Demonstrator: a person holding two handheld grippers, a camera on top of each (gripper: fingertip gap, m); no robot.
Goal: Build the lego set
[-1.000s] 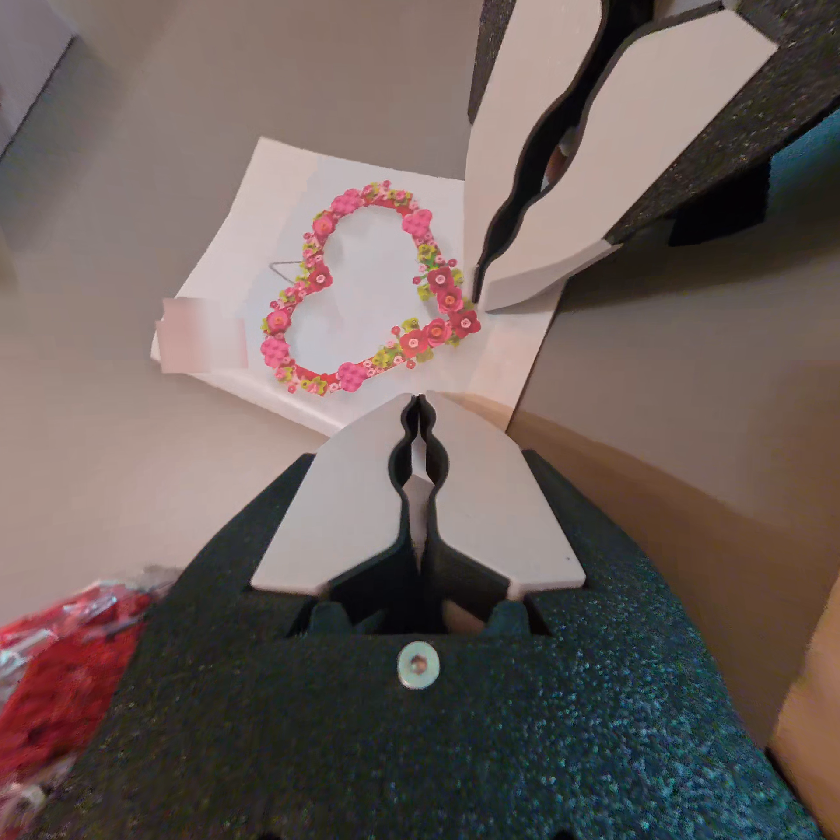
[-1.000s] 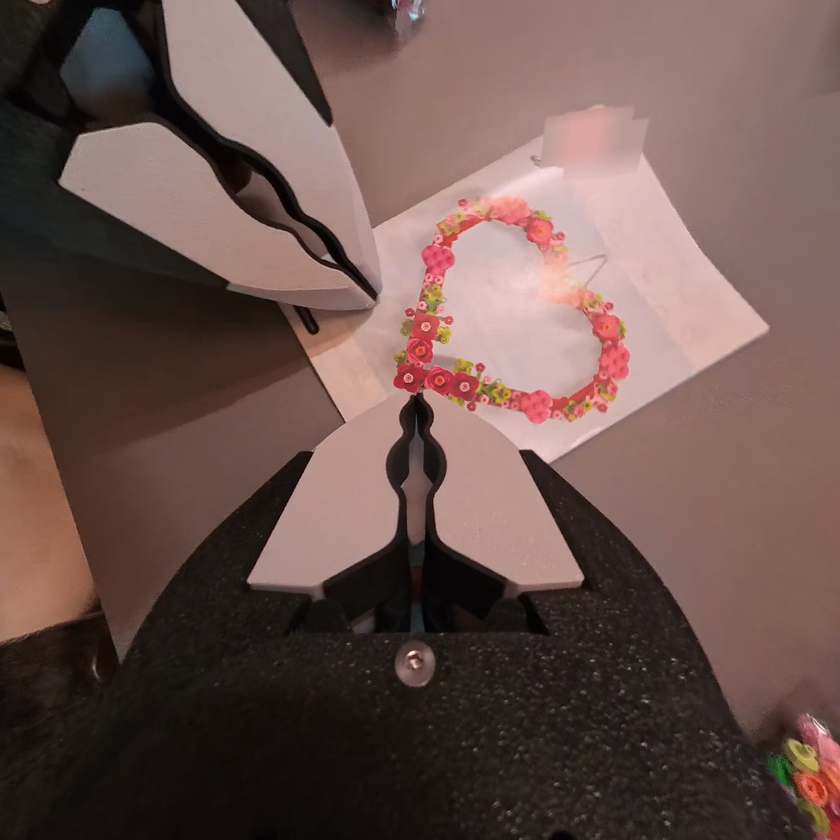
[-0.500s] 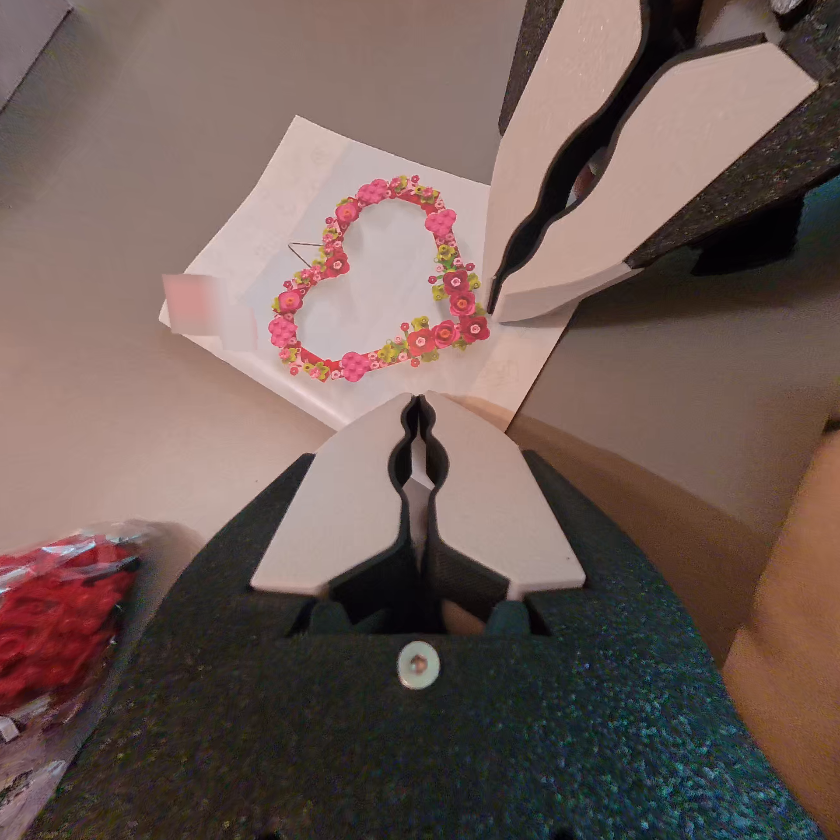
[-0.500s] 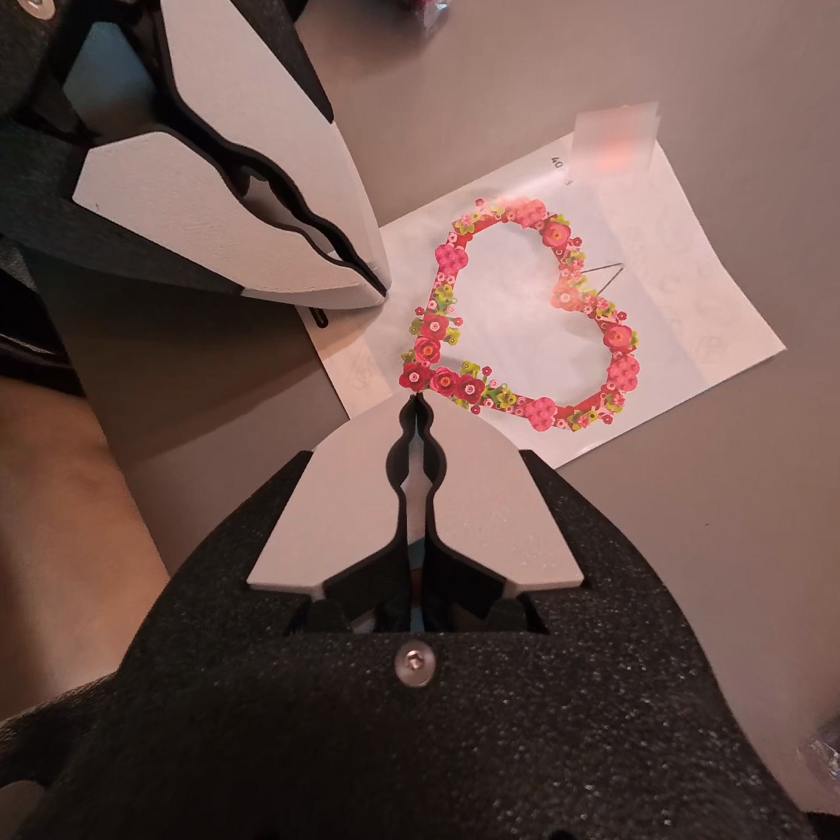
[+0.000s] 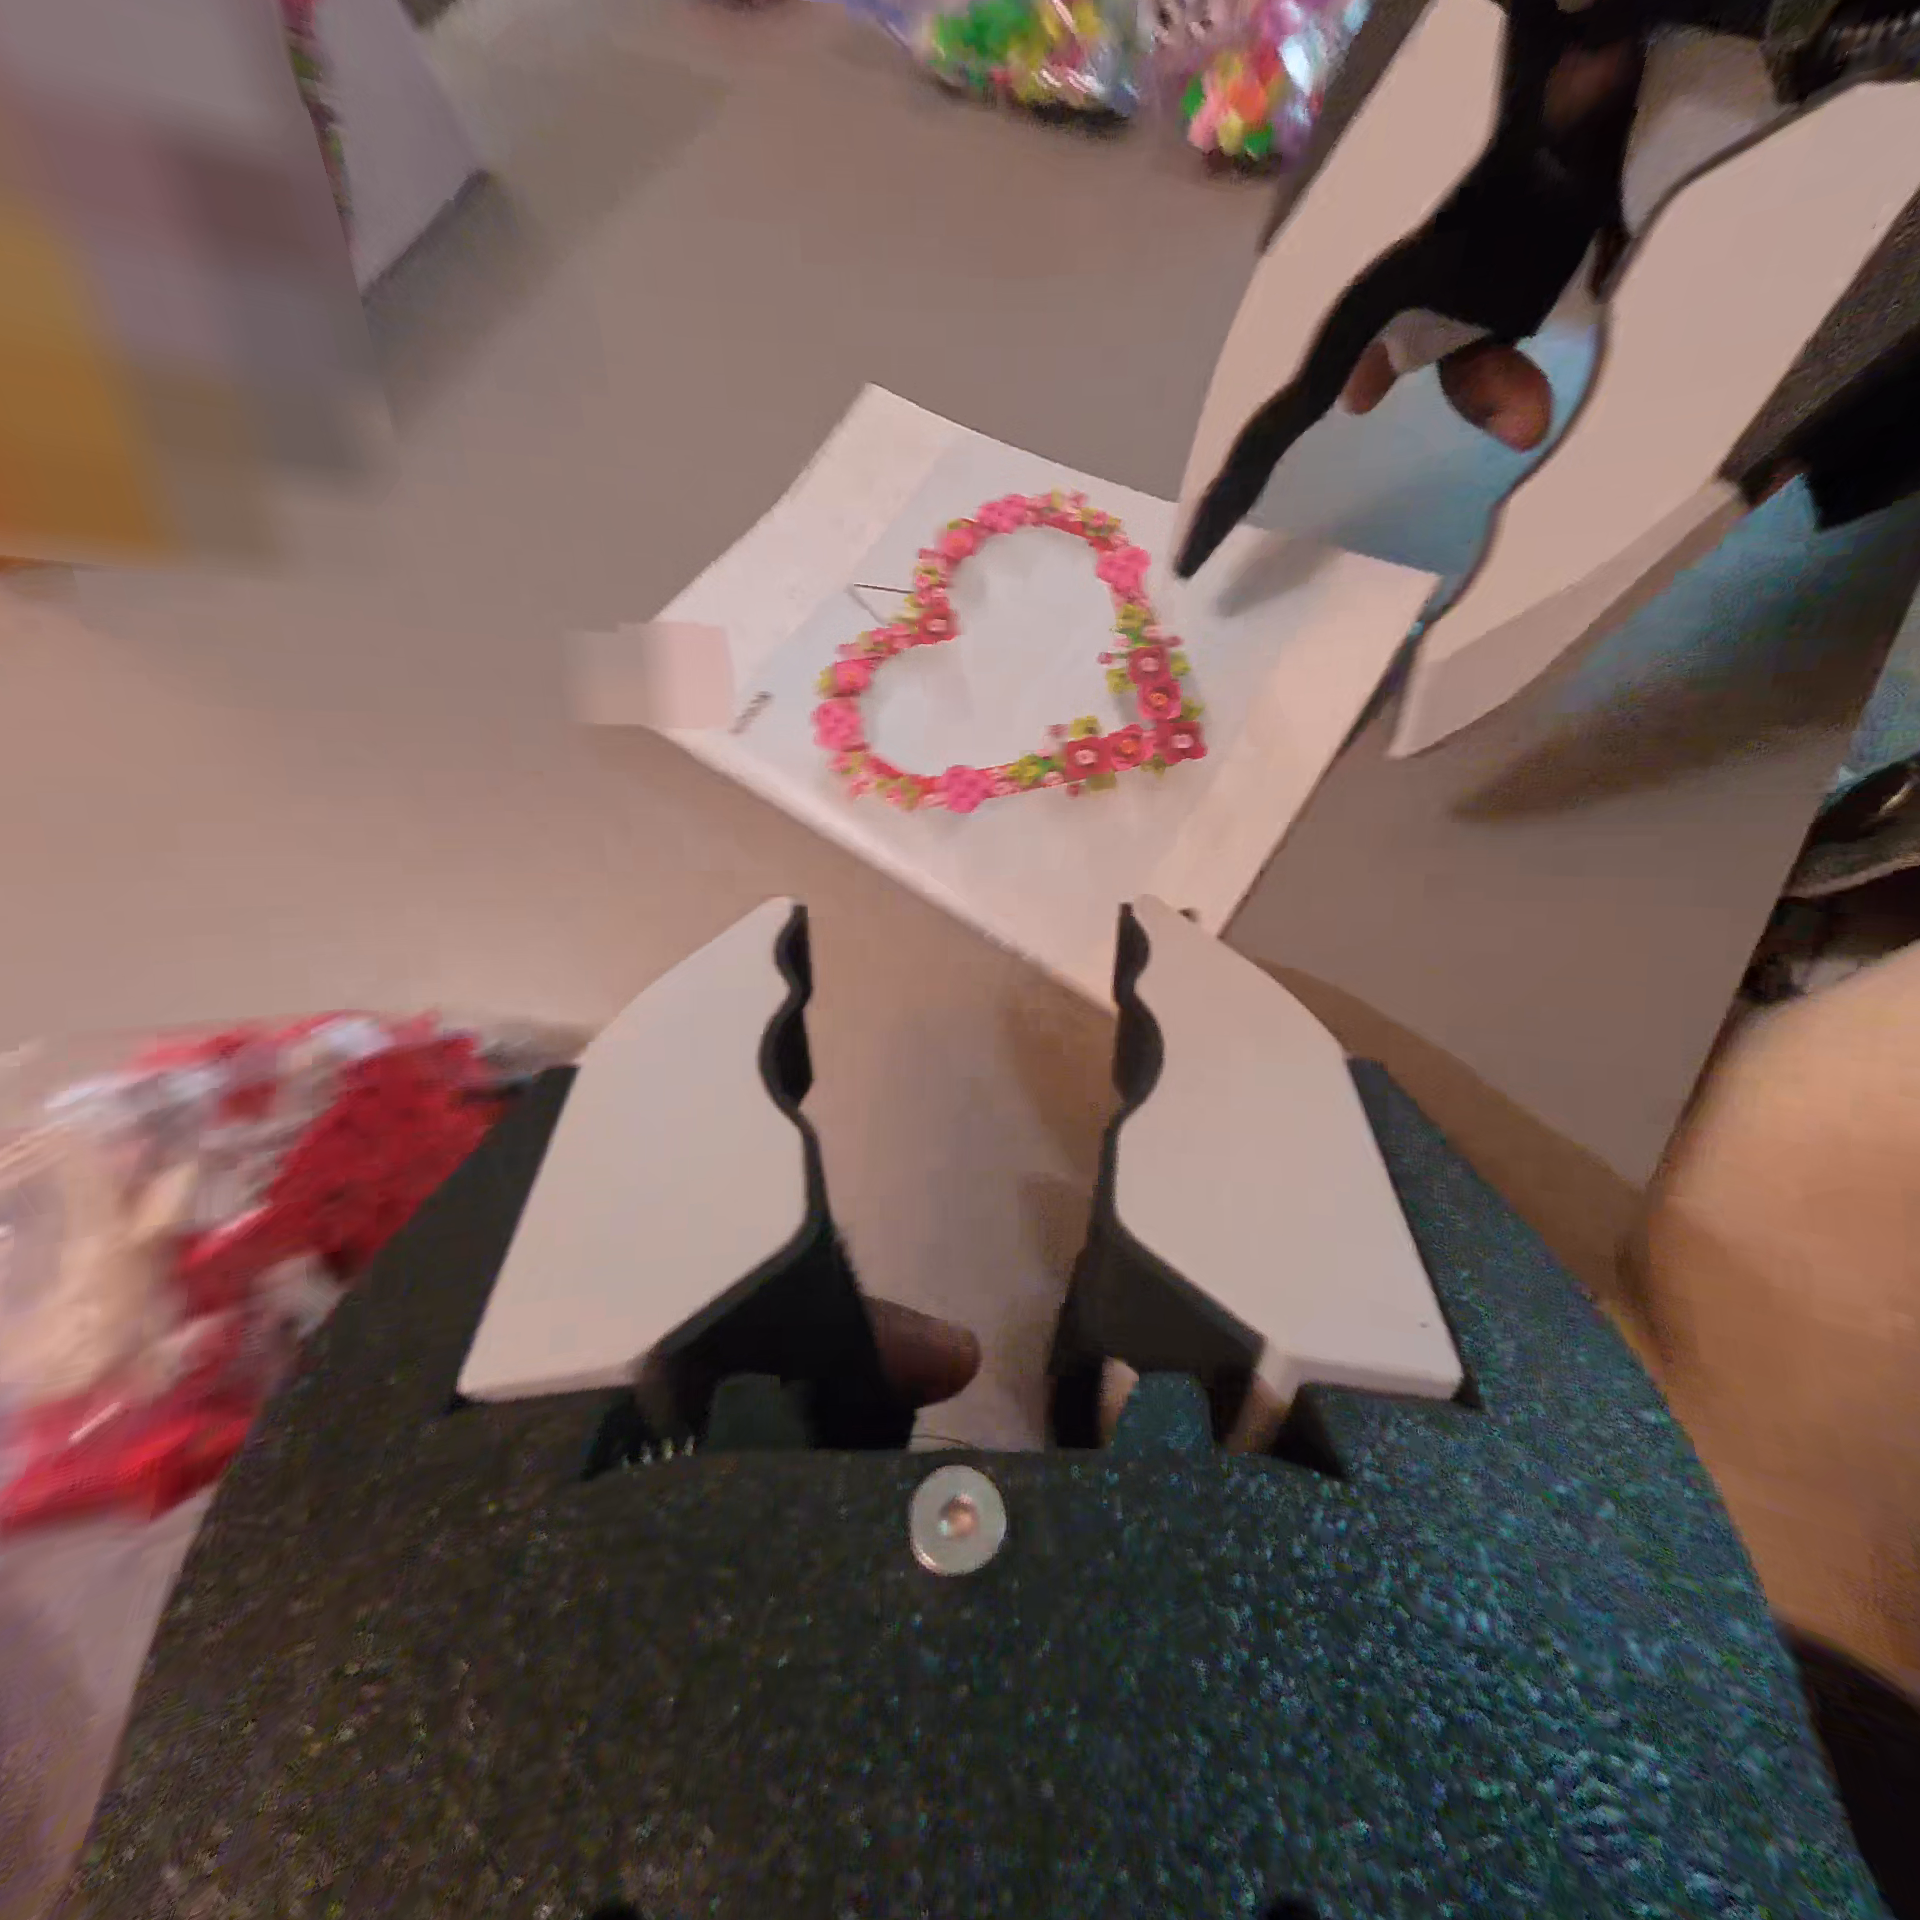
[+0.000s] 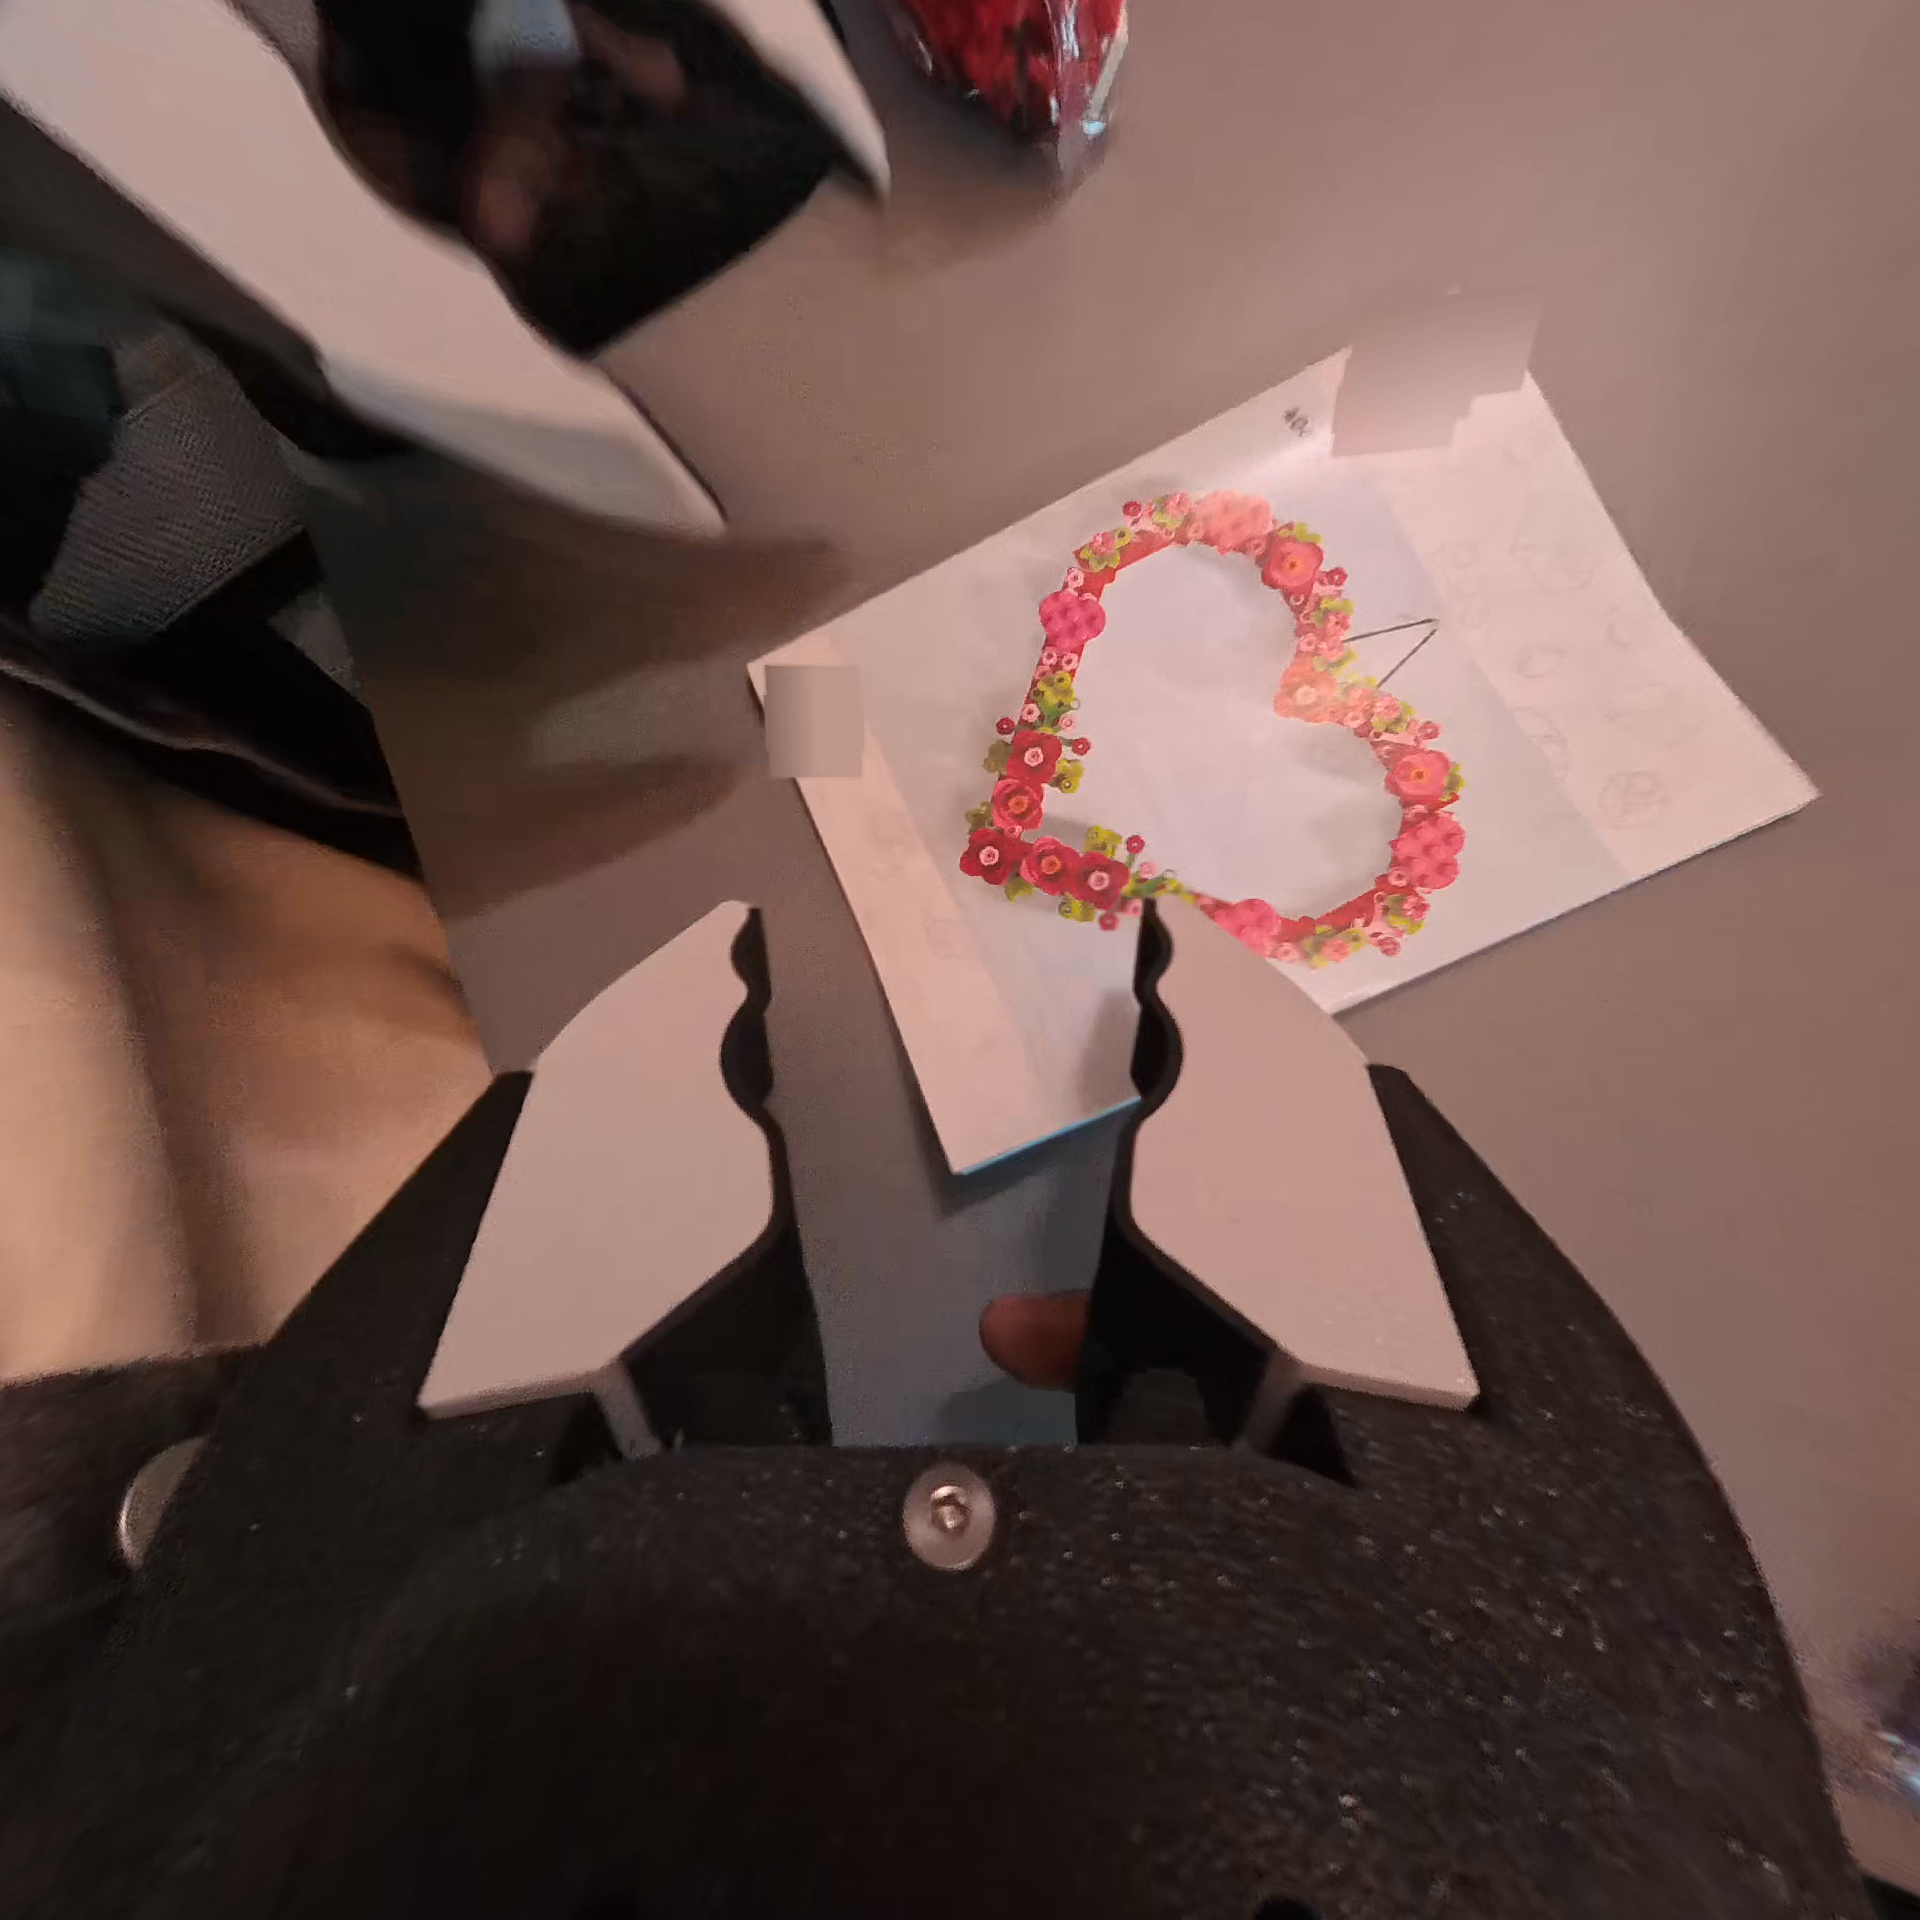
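Both tools spread, empty: left tool [image 5: 961,925], right tool [image 6: 945,920]. Instruction sheet [image 6: 1558,644] flat on desk [image 6: 1558,1195]; red brick bag [image 5: 239,1195] beside left tool. Advice: grab bag first, pinch film edge squarely.

Counted on the table [image 6: 1558,208]: one instruction sheet [image 5: 997,862] bearing one printed flower heart [image 6: 1216,727], one bag of red pieces [image 5: 239,1226], at least two blurred bags of mixed bright pieces [image 5: 1029,52], two grippers
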